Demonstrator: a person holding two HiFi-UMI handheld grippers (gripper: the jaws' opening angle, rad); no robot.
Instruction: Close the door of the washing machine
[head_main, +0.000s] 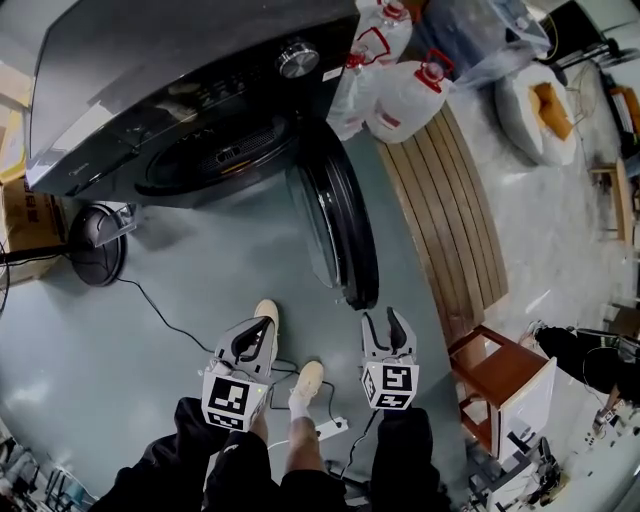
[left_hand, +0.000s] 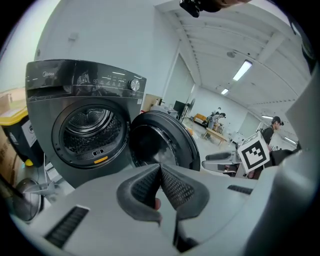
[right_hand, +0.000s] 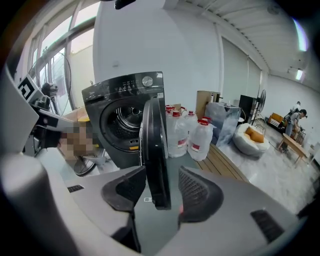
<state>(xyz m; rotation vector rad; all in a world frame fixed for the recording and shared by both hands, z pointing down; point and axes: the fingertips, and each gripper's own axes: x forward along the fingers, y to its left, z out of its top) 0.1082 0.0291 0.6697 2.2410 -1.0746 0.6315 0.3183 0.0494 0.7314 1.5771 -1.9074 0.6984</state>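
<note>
The dark grey washing machine (head_main: 150, 90) stands at the top of the head view with its drum opening (head_main: 215, 150) uncovered. Its round door (head_main: 345, 230) is swung wide open toward me. My right gripper (head_main: 388, 328) hovers just short of the door's near edge, open and empty. In the right gripper view the door (right_hand: 152, 145) shows edge-on through the gap of the right gripper (right_hand: 162, 182). My left gripper (head_main: 255, 340) is lower left of the door, its pads together with nothing between them. The left gripper view shows the left gripper (left_hand: 160, 167) facing the drum (left_hand: 85, 130) and the door (left_hand: 160, 142).
Water jugs (head_main: 405, 95) stand right of the machine beside a slatted wooden bench (head_main: 450, 210). A wooden stool (head_main: 490, 370) is at my right. A round black fan (head_main: 95, 245) and a cardboard box (head_main: 25, 225) sit left. A cable and power strip (head_main: 330, 428) lie by my feet.
</note>
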